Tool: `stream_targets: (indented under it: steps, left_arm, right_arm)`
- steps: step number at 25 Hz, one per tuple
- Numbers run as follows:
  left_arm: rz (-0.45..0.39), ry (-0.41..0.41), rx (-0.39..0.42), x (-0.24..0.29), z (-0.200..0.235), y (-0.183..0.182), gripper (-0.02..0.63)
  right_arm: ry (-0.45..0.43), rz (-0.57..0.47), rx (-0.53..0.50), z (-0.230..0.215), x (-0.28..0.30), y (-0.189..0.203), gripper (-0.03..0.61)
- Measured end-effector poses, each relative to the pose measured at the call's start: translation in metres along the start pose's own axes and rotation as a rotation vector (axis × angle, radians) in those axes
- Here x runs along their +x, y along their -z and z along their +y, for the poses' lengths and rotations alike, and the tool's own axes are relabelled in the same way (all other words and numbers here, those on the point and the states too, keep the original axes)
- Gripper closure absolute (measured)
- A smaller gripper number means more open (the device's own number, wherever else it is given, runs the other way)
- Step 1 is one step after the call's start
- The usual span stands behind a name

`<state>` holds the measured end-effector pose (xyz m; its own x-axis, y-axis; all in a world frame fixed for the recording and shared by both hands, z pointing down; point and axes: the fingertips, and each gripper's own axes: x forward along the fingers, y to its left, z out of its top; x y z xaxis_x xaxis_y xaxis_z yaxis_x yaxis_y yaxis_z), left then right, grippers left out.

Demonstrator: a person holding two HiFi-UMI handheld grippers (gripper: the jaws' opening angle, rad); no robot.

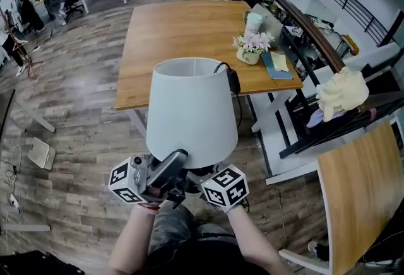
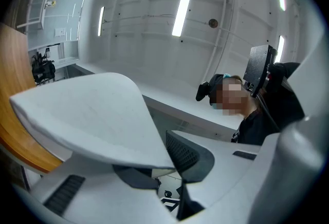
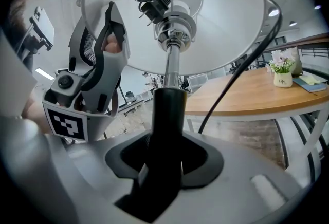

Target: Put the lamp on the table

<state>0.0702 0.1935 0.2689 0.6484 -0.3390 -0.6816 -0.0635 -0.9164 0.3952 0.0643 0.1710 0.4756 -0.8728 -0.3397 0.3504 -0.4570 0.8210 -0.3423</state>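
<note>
Above the plank floor, short of the wooden table (image 1: 183, 34), the lamp (image 1: 192, 110) hangs in the air, carried from below. There is one lamp, with one white shade (image 3: 226, 22), one dark stem (image 3: 168, 107) and one black cord (image 1: 233, 81) trailing off its far side. Its long axis stands close to upright, shade on top and stem running down. The base is hidden under the shade in the head view.

The right gripper (image 3: 165, 153) has its jaws wide but pressed on the stem, which fills the gap between them. The left gripper (image 2: 167, 164) tilts upward and pinches the lower rim of the shade, one jaw inside and one outside. So the lamp rises straight up out of both claws, and the two hands sit side by side beneath it, neither nearer the table.

The table lies ahead, past the shade. Its near and left parts are bare, while one pot of flowers (image 1: 252, 46), one pale cup (image 1: 254, 20) and one blue notebook (image 1: 278, 65) crowd the right edge. I judge the bare near part to be the likely landing spot, well apart from the flowers
</note>
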Motion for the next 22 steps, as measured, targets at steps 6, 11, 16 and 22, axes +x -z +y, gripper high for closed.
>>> stream_targets:
  steps: [6, 11, 16, 22]
  left_arm:
    - [-0.008, 0.008, -0.009, 0.002, 0.03, -0.016, 0.565]
    - [-0.008, 0.028, -0.041, 0.005, 0.073, -0.034, 0.565]
    - [0.028, 0.047, -0.075, 0.007, 0.118, -0.057, 0.565]
    - [0.041, 0.065, -0.128, 0.005, 0.169, -0.084, 0.565]
  right_arm:
    - [0.006, 0.006, -0.001, -0.021, 0.02, -0.015, 0.411]
    - [0.035, 0.006, 0.009, -0.053, 0.046, -0.033, 0.411]
    - [0.055, -0.017, 0.041, -0.08, 0.08, -0.056, 0.411]
    - [0.098, -0.021, 0.069, -0.11, 0.118, -0.077, 0.411]
